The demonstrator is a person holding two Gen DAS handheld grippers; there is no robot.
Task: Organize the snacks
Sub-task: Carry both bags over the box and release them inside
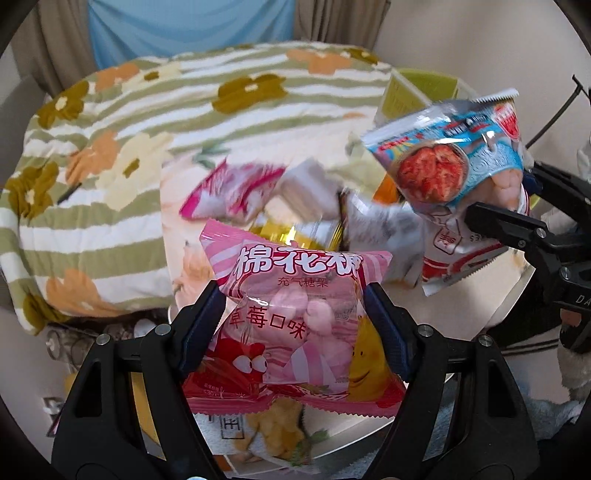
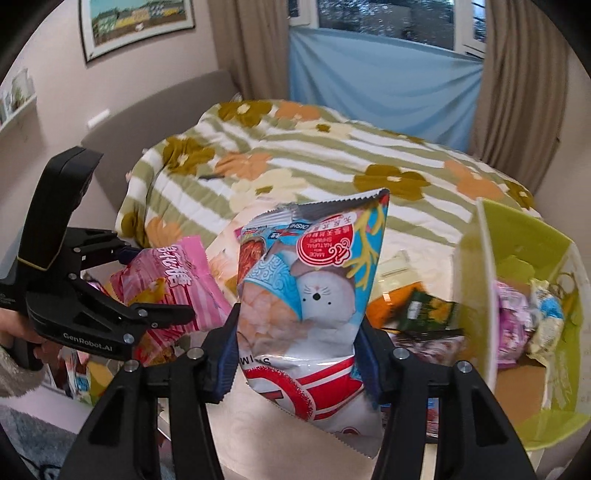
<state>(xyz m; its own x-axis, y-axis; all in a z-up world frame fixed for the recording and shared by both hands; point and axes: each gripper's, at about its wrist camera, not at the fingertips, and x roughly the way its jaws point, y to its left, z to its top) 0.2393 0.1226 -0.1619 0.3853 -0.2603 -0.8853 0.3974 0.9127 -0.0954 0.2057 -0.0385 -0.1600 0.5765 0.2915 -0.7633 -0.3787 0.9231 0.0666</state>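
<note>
Between left fingers, marshmallow bag

Place: a home bedroom.
Bed: wide bed under a striped floral blanket.
Window: beige curtains beside a blue cloth.
Wall: framed picture; small shelf.

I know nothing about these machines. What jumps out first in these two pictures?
Two bright snack bags held up in the air: the left gripper pinches a pink marshmallow bag, and the right gripper clamps a blue shrimp-chip bag with a white cat on it. Behind them lies a flowered striped blanket, and at the right stands a green bin with a few snacks already inside.
</note>
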